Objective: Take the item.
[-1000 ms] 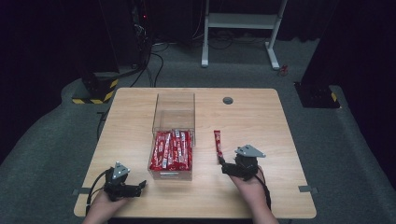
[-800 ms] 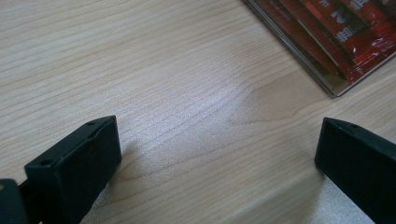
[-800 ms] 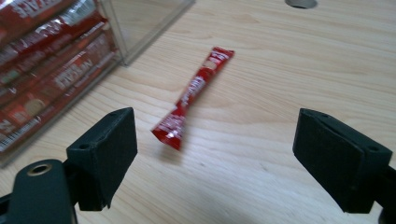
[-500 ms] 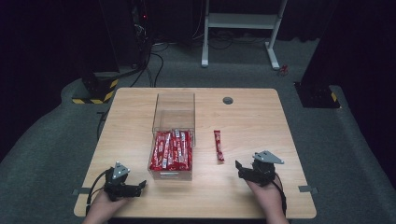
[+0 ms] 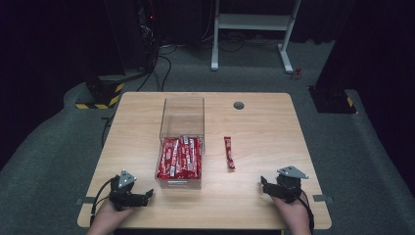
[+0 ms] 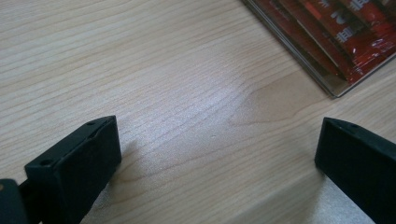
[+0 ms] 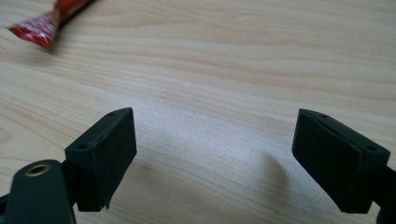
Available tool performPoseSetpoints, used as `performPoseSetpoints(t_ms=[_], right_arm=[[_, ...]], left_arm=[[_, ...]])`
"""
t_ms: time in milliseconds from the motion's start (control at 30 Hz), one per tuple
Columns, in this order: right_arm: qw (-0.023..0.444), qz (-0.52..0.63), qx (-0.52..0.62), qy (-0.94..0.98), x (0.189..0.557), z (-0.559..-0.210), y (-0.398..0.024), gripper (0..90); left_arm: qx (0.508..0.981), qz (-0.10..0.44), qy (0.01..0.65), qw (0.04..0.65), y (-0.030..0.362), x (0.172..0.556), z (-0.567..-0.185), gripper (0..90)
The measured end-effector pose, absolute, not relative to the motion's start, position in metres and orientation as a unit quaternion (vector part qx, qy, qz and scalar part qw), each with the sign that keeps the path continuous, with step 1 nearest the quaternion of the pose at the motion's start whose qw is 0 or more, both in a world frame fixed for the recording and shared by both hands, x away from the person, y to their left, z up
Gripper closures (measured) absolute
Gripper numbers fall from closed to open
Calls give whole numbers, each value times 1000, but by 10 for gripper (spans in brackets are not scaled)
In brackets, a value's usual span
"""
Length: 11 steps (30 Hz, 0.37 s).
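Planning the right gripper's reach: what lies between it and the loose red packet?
Only bare tabletop. The high view shows clear wood between the right gripper and the red packet.

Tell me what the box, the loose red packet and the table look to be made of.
Box: clear rigid plastic, probably acrylic; the tabletop shows through its walls. Loose red packet: glossy film or foil wrapper, with a crimped, flattened end in the right gripper view. Table: pale wood or wood-look laminate, matte, with visible grain lines.

A dim lab or recording studio. Black curtains surround 1 pale wooden desk (image 5: 274, 122) on grey carpet (image 5: 58, 147). Black cables (image 5: 161, 63) trail behind.
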State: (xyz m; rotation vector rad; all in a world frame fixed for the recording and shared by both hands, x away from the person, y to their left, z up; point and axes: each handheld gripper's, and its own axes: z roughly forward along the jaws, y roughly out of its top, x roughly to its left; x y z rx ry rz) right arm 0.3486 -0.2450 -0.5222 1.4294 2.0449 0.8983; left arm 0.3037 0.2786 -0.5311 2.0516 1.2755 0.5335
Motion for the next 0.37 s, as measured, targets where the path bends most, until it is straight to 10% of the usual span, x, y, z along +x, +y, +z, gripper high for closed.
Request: performPoseSetpoints(t_ms=[367], right_arm=[[222,310,528,759,354,-524,-242,138]], left_arm=[[783,204,487,329,278,304,-531,8]])
